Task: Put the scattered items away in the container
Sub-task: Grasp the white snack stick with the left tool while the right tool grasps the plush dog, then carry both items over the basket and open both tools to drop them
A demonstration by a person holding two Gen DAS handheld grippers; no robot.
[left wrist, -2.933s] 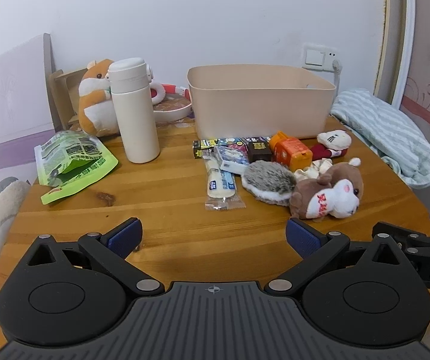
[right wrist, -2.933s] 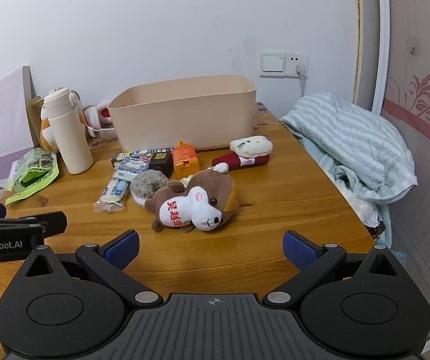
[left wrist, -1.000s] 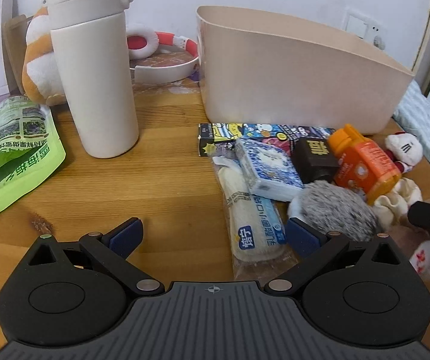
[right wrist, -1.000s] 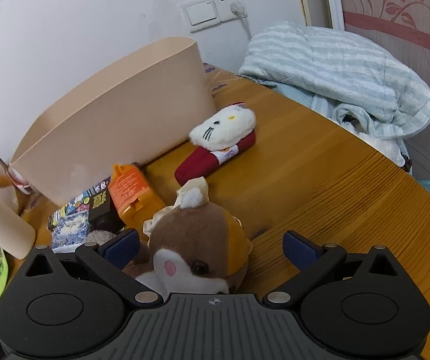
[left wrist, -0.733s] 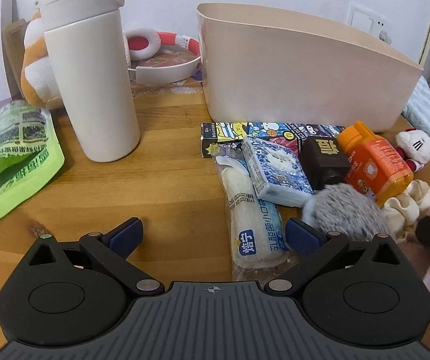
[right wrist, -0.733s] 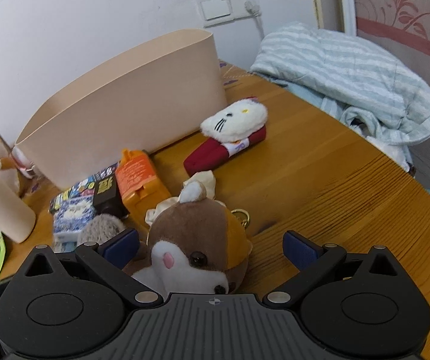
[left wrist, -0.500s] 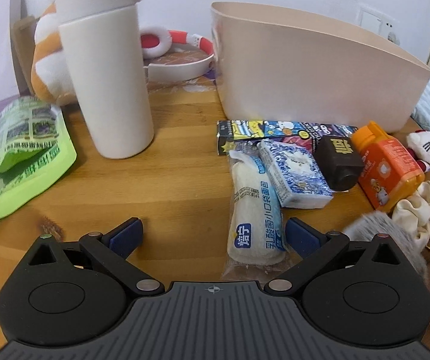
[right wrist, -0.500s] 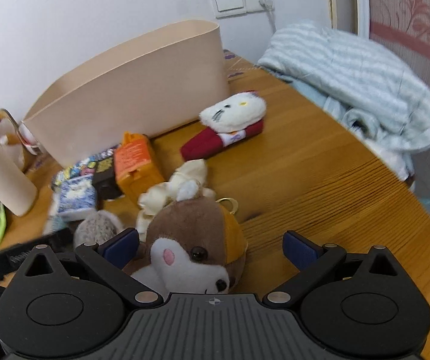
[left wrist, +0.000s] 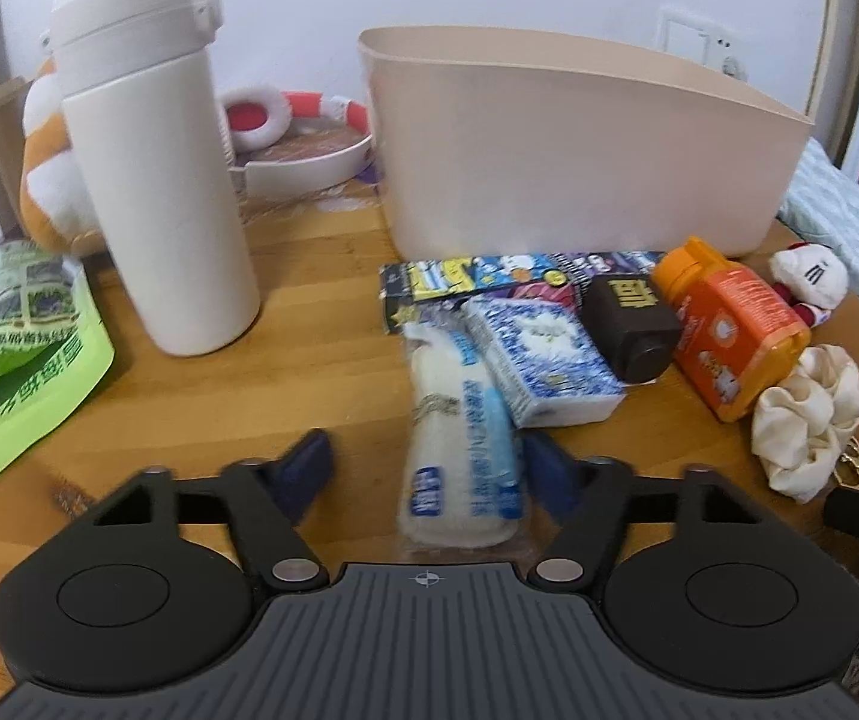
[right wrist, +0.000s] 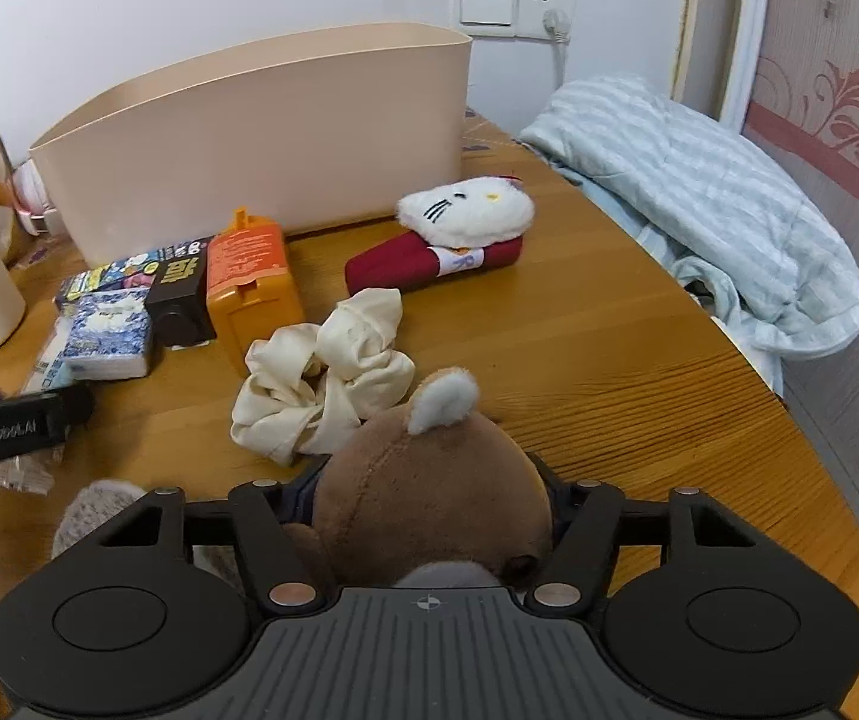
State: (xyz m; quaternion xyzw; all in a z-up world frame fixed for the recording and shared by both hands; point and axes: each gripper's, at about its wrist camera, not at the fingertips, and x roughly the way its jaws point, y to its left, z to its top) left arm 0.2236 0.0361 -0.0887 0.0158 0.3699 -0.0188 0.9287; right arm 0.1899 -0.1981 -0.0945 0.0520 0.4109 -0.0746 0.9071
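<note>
The beige container (left wrist: 573,150) stands at the back of the wooden table (left wrist: 309,360); it also shows in the right wrist view (right wrist: 261,138). My left gripper (left wrist: 429,474) is partly closed around a wrapped white snack bar (left wrist: 459,450); its right pad is at the wrapper, its left pad is apart from it. My right gripper (right wrist: 429,498) is shut on the brown plush dog (right wrist: 429,498), its jaws pressing the head from both sides. In front of the container lie a blue tissue pack (left wrist: 543,354), a black box (left wrist: 630,324), an orange bottle (left wrist: 729,324), a cream scrunchie (right wrist: 327,372) and a Hello Kitty plush (right wrist: 465,210).
A tall white flask (left wrist: 153,162) stands left of the container. A green bag (left wrist: 15,348) lies at the far left. Headphones in a bowl (left wrist: 303,138) and an orange plush sit behind. A grey furry toy (right wrist: 93,510) lies by my right gripper. Striped bedding (right wrist: 699,192) lies right of the table.
My left gripper has moved forward over the snack bar and its jaws have narrowed. My right gripper has dropped onto the plush dog and closed on its head.
</note>
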